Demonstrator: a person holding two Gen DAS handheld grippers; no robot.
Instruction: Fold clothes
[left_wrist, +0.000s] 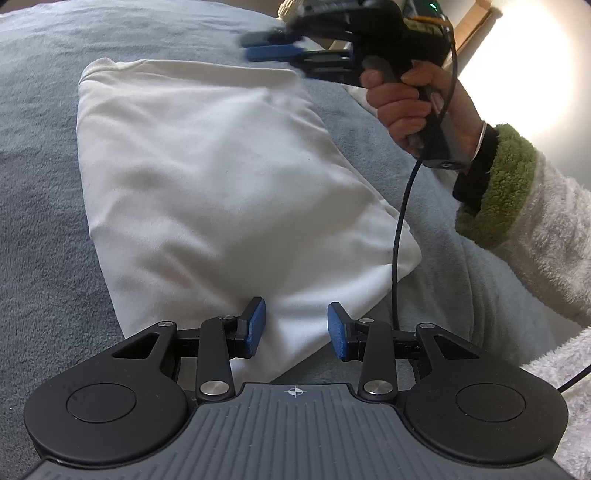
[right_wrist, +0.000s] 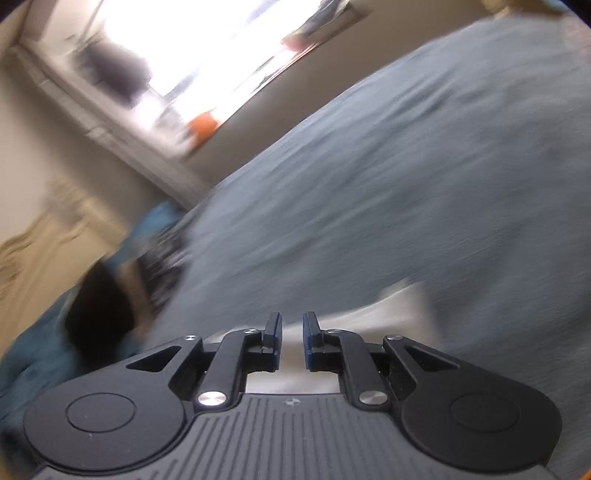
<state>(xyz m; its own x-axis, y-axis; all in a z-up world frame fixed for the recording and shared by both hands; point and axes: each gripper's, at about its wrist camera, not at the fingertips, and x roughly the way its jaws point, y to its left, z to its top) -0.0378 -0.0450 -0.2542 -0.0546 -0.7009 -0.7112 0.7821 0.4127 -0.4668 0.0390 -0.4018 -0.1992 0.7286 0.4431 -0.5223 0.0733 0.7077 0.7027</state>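
The shirt (left_wrist: 207, 184) lies folded on the bed (left_wrist: 40, 155) — little seems left. Left tool (left_wrist: 296, 329) part-open, empty, over its near edge; right tool (left_wrist: 271, 46) narrow, empty.

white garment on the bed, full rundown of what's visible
The white garment looks like soft, plain knit cloth, already folded into a thick rough rectangle with rounded corners and a few shallow creases. It lies flat on the grey-blue fleece blanket. The left gripper sits at its near edge, blue pads apart, cloth showing between them but not pinched. The right gripper hovers over the far corner, holding nothing. Its underside is hidden.
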